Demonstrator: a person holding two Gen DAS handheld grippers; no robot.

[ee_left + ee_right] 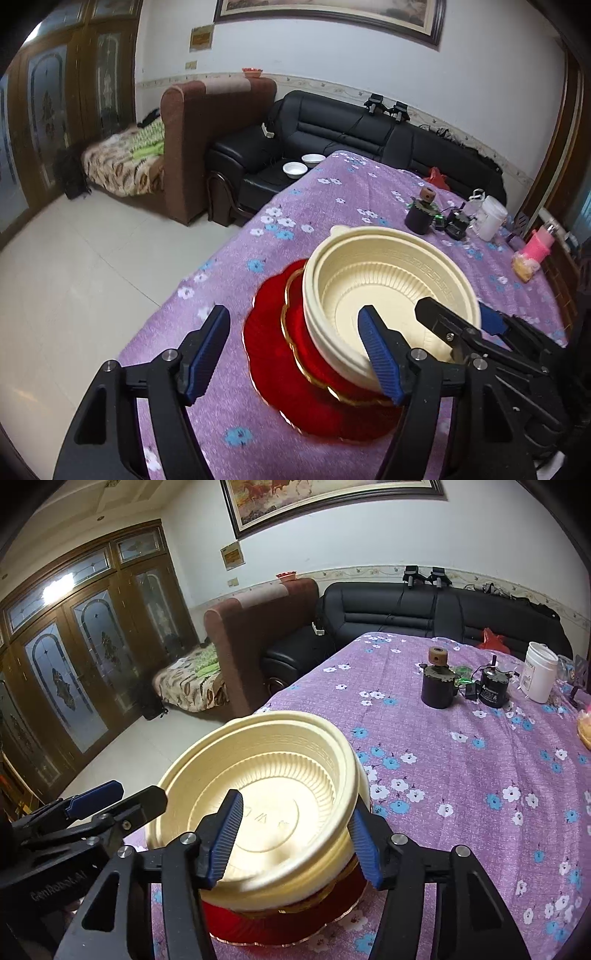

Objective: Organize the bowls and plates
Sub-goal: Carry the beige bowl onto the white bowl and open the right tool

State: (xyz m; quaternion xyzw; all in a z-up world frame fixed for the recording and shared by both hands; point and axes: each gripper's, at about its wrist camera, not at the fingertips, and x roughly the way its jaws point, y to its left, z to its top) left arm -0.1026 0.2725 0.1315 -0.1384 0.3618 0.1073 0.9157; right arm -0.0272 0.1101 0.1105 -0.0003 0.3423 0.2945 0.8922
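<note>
Two nested cream plastic bowls (388, 280) sit tilted on a small red plate with a gold rim (314, 354), which lies on a larger red plate (273, 369). My left gripper (295, 350) is open; its right finger reaches inside the bowl and its left finger stands over the cloth. My right gripper (295, 842) is open with its jaws astride the near wall of the bowls (280, 775); the left finger is inside and the right finger outside. The red plates (280, 923) show beneath.
The table has a purple flowered cloth (461, 775). At its far side stand a dark cylinder with a wooden spool (437, 686), a black motor (493, 688) and a white jar (539, 672). Two white bowls (301, 164) rest on the black sofa (332, 129).
</note>
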